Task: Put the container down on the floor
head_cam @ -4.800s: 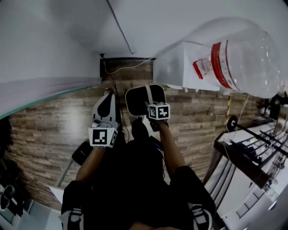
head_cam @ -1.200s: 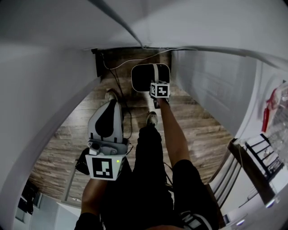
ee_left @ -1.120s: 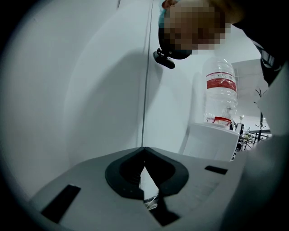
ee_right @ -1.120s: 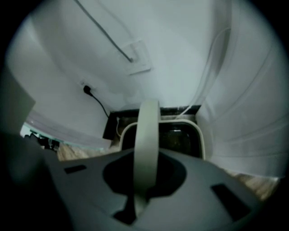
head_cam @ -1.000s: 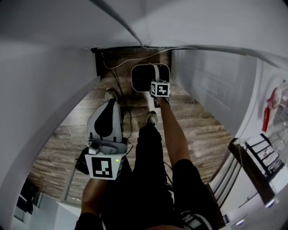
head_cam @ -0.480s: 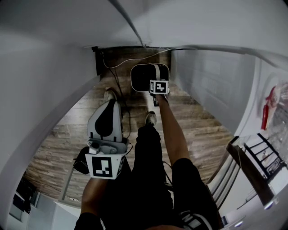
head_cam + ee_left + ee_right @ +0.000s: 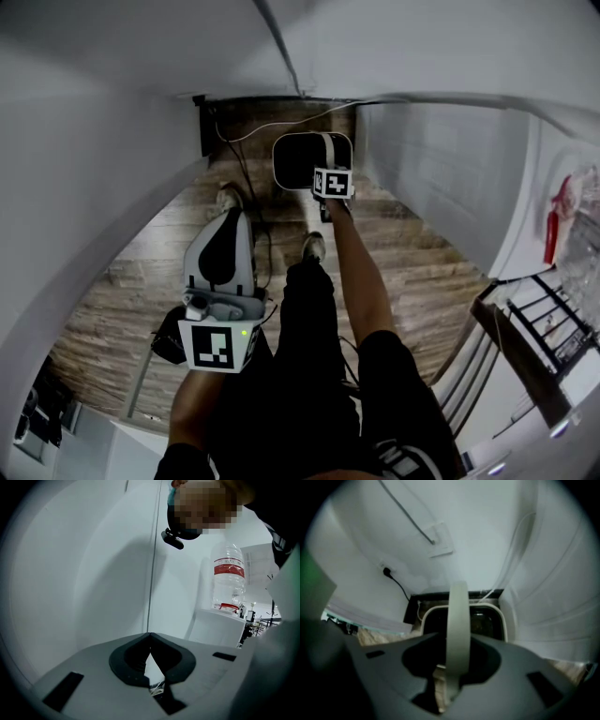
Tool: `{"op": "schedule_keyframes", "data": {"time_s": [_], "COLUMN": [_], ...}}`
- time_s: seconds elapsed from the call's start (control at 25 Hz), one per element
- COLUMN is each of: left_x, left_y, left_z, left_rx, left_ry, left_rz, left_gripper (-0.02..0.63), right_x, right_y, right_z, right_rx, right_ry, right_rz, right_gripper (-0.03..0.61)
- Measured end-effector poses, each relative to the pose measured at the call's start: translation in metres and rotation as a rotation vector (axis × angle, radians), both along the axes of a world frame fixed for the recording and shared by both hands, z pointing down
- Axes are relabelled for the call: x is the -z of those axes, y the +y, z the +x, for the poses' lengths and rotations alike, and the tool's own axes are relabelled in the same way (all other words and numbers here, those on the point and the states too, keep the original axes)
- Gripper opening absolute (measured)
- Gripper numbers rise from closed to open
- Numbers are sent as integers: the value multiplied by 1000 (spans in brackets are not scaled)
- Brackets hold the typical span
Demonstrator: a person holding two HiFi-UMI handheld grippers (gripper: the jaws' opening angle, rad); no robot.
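progress: container sits on the wood floor by the far wall; set-down looks done, only lifting clear remains | right gripper: arm stretched far, pointing steeply down, jaws just opening, now released, handle loose between them | left gripper: near, roughly level, clenched, empty

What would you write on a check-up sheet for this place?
Surface: wood-plank floor.
Job's things: black container with a white rim, apparently set on the floor by the wall; its handle stands up.
Clutter: dark object by the person's left leg, can't tell what.
Tools: left tool shut, empty; right tool has just been opening, handle between its jaws, pads off it.
Cables: black cable hangs from a wall plug.
Surroundings: white walls; water bottle upended on a white dispenser.
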State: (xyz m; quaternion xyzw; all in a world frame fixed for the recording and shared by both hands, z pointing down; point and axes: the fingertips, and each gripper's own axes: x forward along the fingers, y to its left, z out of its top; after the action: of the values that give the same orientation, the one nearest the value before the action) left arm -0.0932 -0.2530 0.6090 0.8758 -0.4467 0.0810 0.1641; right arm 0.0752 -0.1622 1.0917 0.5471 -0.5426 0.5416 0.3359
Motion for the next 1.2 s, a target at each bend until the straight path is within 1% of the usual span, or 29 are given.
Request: {"op": "schedule_keyframes", "data": {"time_s": [0.08,0.12,0.4,0.84,1.2], "left_x": [1,1,6,19,36], "left_y": [1,2,4,7,8], "left_z": [-1,-1,-5,-13,-19], "left_rx": [-1,-2,-3,-3,6], "left_ry": [1,1,7,16,31], "left_rz": [-1,-3,-4,2,4], "left_gripper": [29,28,28,28,28], "right_x": [4,5,14,28,51], "right_y": [0,0,3,4,3], "right_z": [-1,-2,-7,-12,-11], "right_rx": [9,13,9,3,1], "right_ry": [5,7,8,23,35], "right_rz": [6,8,9,-1,19], "right_gripper": [95,89,91,123,125]}}
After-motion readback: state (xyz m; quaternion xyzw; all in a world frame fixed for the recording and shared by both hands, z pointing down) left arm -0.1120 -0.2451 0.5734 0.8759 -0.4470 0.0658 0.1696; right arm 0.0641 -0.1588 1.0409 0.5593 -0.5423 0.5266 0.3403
